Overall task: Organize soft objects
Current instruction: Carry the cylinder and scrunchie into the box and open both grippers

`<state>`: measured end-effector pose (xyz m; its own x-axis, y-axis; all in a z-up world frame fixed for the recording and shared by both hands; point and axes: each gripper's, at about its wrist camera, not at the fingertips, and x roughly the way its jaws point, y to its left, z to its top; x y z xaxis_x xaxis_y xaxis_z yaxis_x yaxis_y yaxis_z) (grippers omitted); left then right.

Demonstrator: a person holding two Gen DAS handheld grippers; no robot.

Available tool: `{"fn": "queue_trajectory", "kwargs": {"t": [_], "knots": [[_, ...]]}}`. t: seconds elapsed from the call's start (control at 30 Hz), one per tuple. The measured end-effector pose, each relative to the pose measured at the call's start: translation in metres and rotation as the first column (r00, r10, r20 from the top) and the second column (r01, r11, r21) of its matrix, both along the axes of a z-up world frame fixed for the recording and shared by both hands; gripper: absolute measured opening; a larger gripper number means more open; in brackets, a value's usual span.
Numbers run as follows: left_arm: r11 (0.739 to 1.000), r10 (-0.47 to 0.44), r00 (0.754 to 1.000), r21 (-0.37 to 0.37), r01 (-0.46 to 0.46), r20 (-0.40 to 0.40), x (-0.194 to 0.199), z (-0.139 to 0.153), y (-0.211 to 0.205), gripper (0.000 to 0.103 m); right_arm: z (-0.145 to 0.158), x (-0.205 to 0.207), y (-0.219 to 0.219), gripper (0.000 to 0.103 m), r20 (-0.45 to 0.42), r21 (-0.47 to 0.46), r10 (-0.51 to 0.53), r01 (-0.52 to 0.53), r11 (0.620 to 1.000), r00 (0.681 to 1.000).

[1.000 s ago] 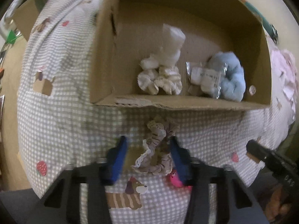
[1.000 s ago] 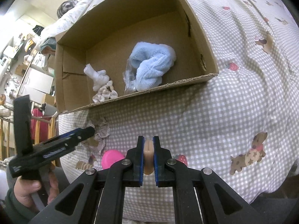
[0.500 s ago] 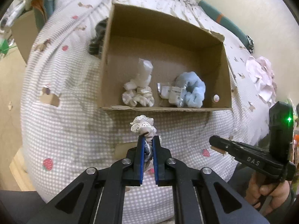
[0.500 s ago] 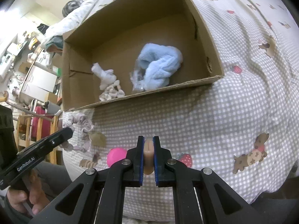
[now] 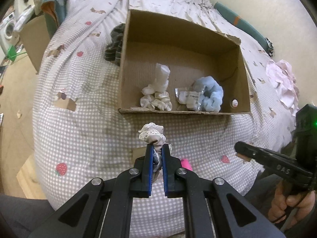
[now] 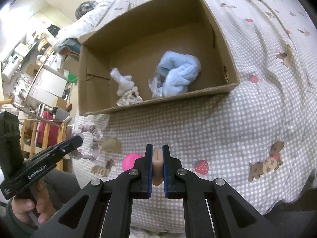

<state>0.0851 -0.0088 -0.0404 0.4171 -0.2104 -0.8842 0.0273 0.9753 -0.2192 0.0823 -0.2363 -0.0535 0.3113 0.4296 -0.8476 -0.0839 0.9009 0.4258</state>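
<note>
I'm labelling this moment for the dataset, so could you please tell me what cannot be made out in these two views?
- Lace scrunchie, left wrist view: its lower part is hidden between the fingers of the left gripper.
- Tan object, right wrist view: squeezed in the right gripper; too little shows to identify it.
- Pink ball: partly hidden by gripper fingers in both views.
- Label on the clear packet in the cardboard box: too small to read.

Cardboard box (image 5: 242,75): matt brown corrugated board, raw fluted edge along the near rim. Bedcover (image 5: 83,130): soft gingham cloth, matt, printed figures. Blue scrunchie (image 5: 212,95) inside: fluffy plush; glossy clear wrapper (image 5: 188,97) beside it. Lace-edged scrunchie (image 5: 152,134): gathered cloth, lace trim. Left gripper (image 5: 157,152): matt black plastic, blue pads (image 5: 151,154), bright metal screws.
</note>
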Motion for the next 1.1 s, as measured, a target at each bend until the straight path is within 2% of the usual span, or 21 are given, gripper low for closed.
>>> {"fn": "queue_trajectory", "kwargs": {"t": [0.07, 0.2, 0.33, 0.5, 0.73, 0.97, 1.1], "knots": [[1.000, 0.012, 1.000, 0.006, -0.012, -0.005, -0.002, 0.003, 0.001, 0.008, 0.006, -0.002, -0.002, 0.010, 0.018, 0.016, 0.001, -0.001, 1.000, 1.000], [0.999, 0.029, 0.999, 0.035, -0.030, 0.037, -0.005, 0.021, 0.005, 0.008, 0.021, -0.008, -0.014, 0.010, 0.051, 0.047, -0.002, -0.001, 0.999, 0.999], [0.998, 0.053, 0.996, 0.018, -0.055, 0.074, -0.002, 0.042, 0.013, 0.008, 0.038, -0.007, -0.018, 0.010, 0.085, 0.073, -0.005, -0.001, 0.997, 0.996], [0.998, 0.066, 0.988, 0.006, -0.067, 0.140, 0.013, 0.073, 0.021, 0.008, 0.068, 0.003, -0.020, 0.010, 0.139, 0.101, -0.004, -0.010, 0.995, 0.990], [0.998, 0.049, 0.975, 0.018, -0.054, 0.218, 0.047, 0.104, 0.019, 0.008, 0.099, 0.024, -0.011, 0.010, 0.201, 0.093, 0.014, -0.033, 0.995, 0.980], [0.999, 0.023, 0.969, 0.040, -0.034, 0.247, 0.073, 0.107, 0.008, 0.008, 0.106, 0.051, -0.004, 0.010, 0.237, 0.069, 0.026, -0.044, 0.997, 0.971], [0.999, 0.011, 0.970, 0.049, -0.024, 0.242, 0.087, 0.097, 0.001, 0.008, 0.096, 0.065, -0.004, 0.010, 0.249, 0.061, 0.029, -0.045, 0.997, 0.968]]}}
